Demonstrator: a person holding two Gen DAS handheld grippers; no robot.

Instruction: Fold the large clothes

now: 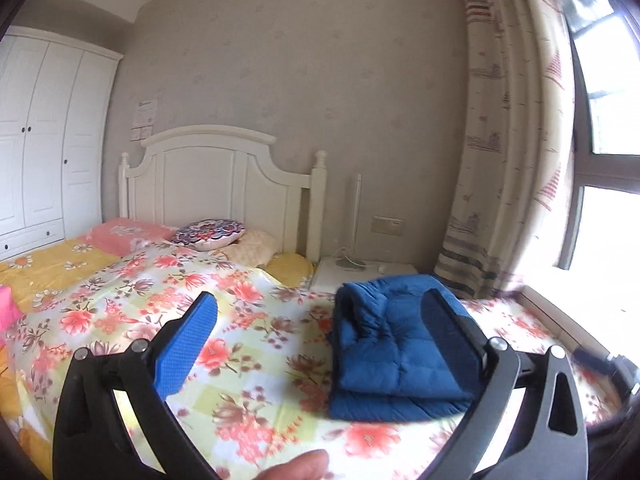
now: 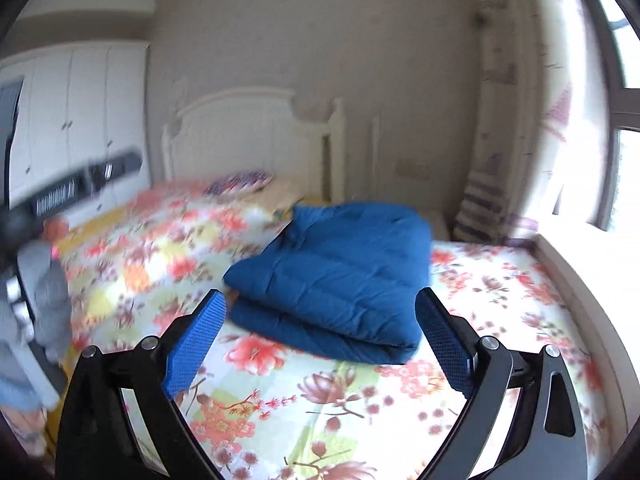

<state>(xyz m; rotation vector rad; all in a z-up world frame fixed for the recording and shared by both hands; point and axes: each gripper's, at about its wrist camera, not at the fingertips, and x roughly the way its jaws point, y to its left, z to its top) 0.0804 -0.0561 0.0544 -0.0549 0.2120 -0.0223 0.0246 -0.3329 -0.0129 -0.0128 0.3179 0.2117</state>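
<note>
Blue quilted jacket (image 2: 340,272) lies folded on a floral bedspread (image 2: 280,392), centre frame.
Left gripper (image 1: 320,336) and right gripper (image 2: 320,336) hover above, jaws apart, holding nothing.

Right-wrist view blurs the wardrobe (image 2: 76,120) and headboard (image 2: 248,132).

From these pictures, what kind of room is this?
Most likely a home bedroom: a bed with a white headboard and pillows, and a white wardrobe. A folded blue jacket lies on the bed.
</note>
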